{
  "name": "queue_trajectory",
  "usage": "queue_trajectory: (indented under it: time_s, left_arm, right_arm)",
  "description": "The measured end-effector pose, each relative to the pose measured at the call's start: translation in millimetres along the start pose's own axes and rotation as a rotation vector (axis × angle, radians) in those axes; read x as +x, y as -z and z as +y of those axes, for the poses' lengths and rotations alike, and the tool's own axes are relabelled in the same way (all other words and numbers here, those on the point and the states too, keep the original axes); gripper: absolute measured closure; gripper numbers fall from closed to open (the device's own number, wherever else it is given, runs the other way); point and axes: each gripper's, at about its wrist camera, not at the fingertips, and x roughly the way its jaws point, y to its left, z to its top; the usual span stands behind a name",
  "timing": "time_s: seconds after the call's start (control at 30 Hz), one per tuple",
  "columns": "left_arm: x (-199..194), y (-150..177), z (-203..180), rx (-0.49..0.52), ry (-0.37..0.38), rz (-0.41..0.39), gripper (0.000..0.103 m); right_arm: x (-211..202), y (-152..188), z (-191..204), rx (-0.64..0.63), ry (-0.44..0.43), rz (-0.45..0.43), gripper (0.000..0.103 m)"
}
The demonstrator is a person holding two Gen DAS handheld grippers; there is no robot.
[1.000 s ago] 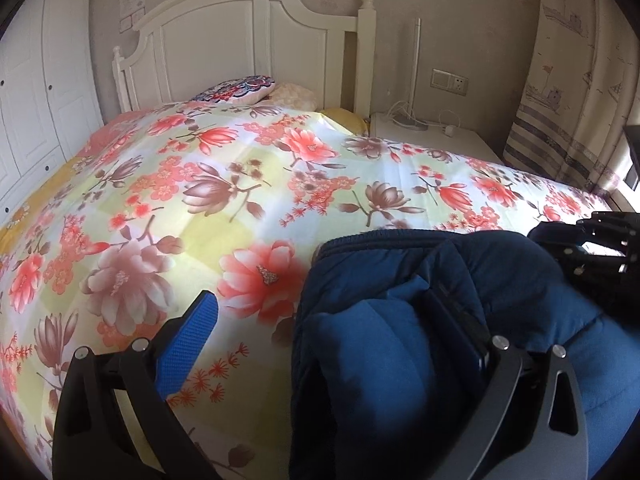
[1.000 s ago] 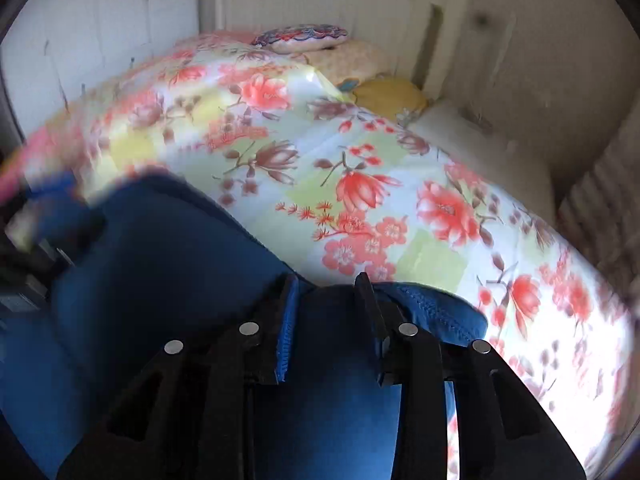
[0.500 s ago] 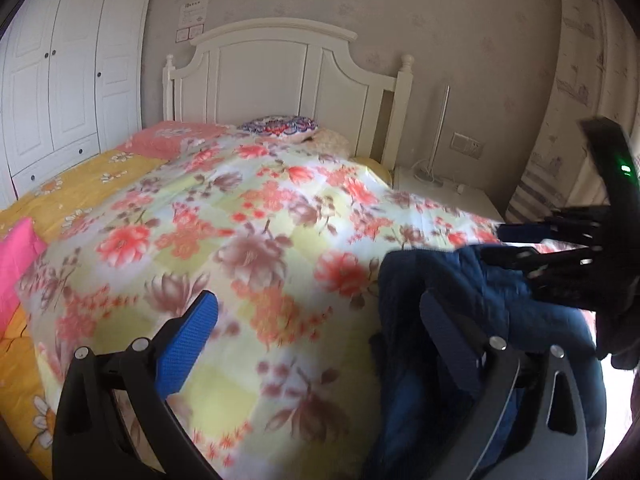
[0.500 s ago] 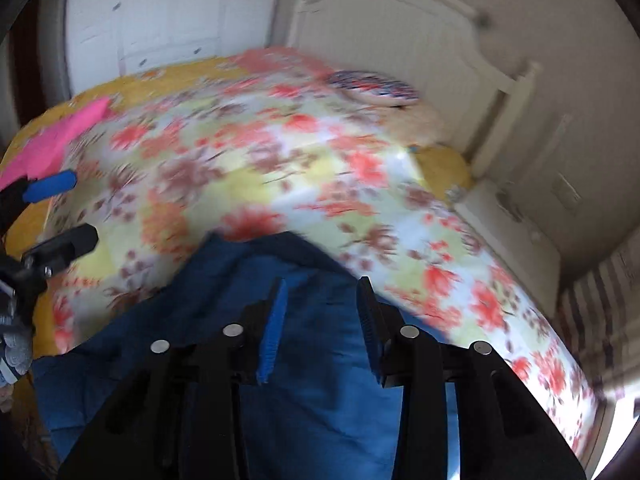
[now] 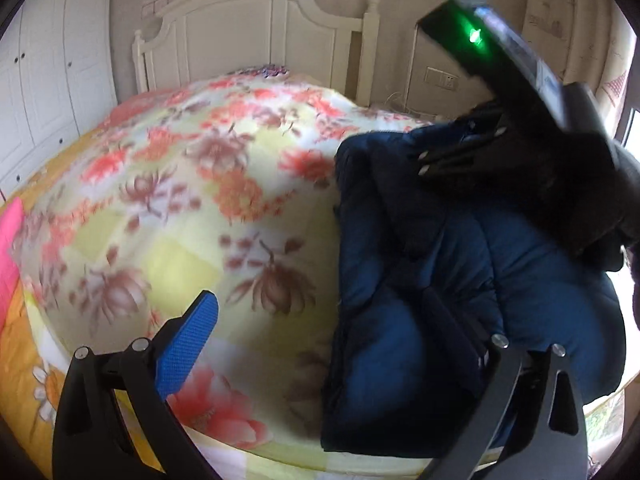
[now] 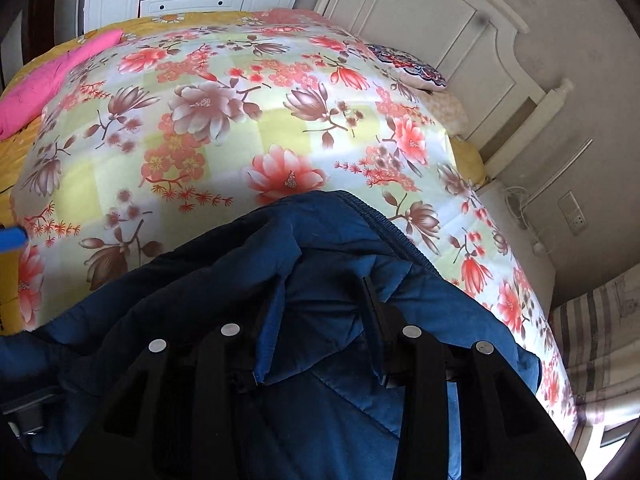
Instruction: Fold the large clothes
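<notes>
A dark blue padded jacket (image 5: pixel 420 280) lies bunched at the near edge of the bed; it also fills the lower half of the right wrist view (image 6: pixel 280 264). My left gripper (image 5: pixel 320 320) is open; its blue left pad (image 5: pixel 186 344) hangs over the quilt, its right finger (image 5: pixel 448 320) lies against the jacket. My right gripper (image 6: pixel 320 312) is shut on a fold of the jacket. Its black body (image 5: pixel 520 152) shows above the jacket in the left wrist view.
The bed carries a floral quilt (image 6: pixel 200 140) with a white headboard (image 5: pixel 256 36) behind. A pink cloth (image 6: pixel 52 80) lies at the bed's left side. A white wardrobe (image 5: pixel 44 80) stands left, a nightstand (image 6: pixel 516 216) and striped curtain (image 6: pixel 588 320) right.
Both grippers have drawn back and risen from the bed. The right gripper has lifted its fold of the jacket and swung in over it. The left gripper stays open.
</notes>
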Motion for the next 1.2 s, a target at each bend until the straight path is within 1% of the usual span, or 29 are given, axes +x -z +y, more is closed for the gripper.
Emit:
queue_trajectory:
  time_s: [0.07, 0.13, 0.17, 0.23, 0.27, 0.3, 0.33, 0.4, 0.43, 0.5, 0.6, 0.67, 0.73, 0.77, 0.8, 0.83, 0.87, 0.93, 0.97, 1.0, 1.07, 1.1, 1.13, 1.2]
  left_arm:
    - [0, 5, -1, 0.014, -0.019, -0.008, 0.002]
    - [-1, 8, -4, 0.038, -0.050, -0.017, 0.002]
    - [0, 8, -4, 0.037, -0.052, -0.019, 0.002]
    - [0, 8, -2, 0.026, -0.042, -0.019, 0.002]
    - [1, 8, -1, 0.019, -0.036, -0.017, 0.002]
    - [2, 7, 0, 0.011, -0.028, -0.015, 0.002]
    - [2, 8, 0, 0.007, -0.026, -0.016, 0.002]
    - [1, 8, 0, 0.005, -0.029, -0.021, 0.002]
    - [0, 9, 0, -0.001, -0.027, -0.025, 0.002]
    - [2, 8, 1, -0.001, -0.034, -0.011, 0.002]
    - [2, 9, 1, 0.003, -0.026, -0.010, 0.002]
    - [2, 10, 0, 0.011, -0.033, -0.016, 0.002]
    - [3, 10, 2, 0.001, -0.022, -0.012, 0.002]
    - [3, 10, 2, -0.002, -0.018, -0.011, 0.002]
    - [3, 11, 2, -0.001, -0.018, -0.012, 0.002]
    - [3, 11, 2, 0.000, -0.018, -0.014, 0.002]
    - [3, 11, 2, -0.001, -0.018, -0.015, 0.002]
    - [3, 11, 3, -0.008, -0.013, -0.015, 0.002]
    - [3, 11, 3, -0.011, -0.011, -0.015, 0.002]
    - [3, 12, 3, -0.013, -0.010, -0.014, 0.002]
    - [4, 11, 3, -0.013, -0.011, -0.010, 0.002]
    - [4, 12, 2, -0.012, -0.015, -0.010, 0.002]
    - [4, 12, 1, -0.009, -0.020, -0.010, 0.002]
    - [4, 12, 0, -0.007, -0.025, -0.012, 0.002]
  right_arm:
    - [-11, -2, 4, -0.016, 0.011, -0.016, 0.067]
    - [-30, -4, 4, 0.003, -0.025, -0.054, 0.067]
    - [-46, -7, 2, 0.024, -0.054, -0.097, 0.067]
    - [-71, -12, 1, 0.043, -0.077, -0.161, 0.067]
    - [-76, -13, 2, 0.050, -0.089, -0.169, 0.067]
    - [-74, -13, 4, 0.047, -0.105, -0.163, 0.067]
    - [-62, -12, 10, 0.029, -0.108, -0.122, 0.067]
    - [-17, 0, 26, -0.022, -0.096, 0.027, 0.067]
    - [-3, 5, 29, -0.016, -0.093, 0.036, 0.065]
    - [-5, 3, 22, 0.026, -0.132, 0.028, 0.065]
    - [-20, 3, 17, 0.038, -0.141, -0.003, 0.065]
    - [-41, 7, 15, 0.064, -0.124, -0.050, 0.065]
    - [-74, 19, 11, 0.097, -0.137, -0.126, 0.065]
    - [-86, 27, 8, 0.111, -0.140, -0.147, 0.065]
    - [-99, 38, 7, 0.120, -0.133, -0.163, 0.063]
    - [-110, 52, 10, 0.118, -0.117, -0.167, 0.059]
    - [-115, 64, 13, 0.111, -0.103, -0.161, 0.057]
    - [-121, 89, 25, 0.102, -0.082, -0.146, 0.050]
    - [-121, 108, 35, 0.098, -0.086, -0.145, 0.050]
    - [-120, 120, 42, 0.103, -0.081, -0.159, 0.049]
    - [-119, 140, 50, 0.159, -0.037, -0.234, 0.048]
    - [-117, 147, 52, 0.195, -0.030, -0.263, 0.048]
    - [-116, 149, 52, 0.200, -0.031, -0.276, 0.048]
    - [-114, 151, 47, 0.221, -0.061, -0.283, 0.048]
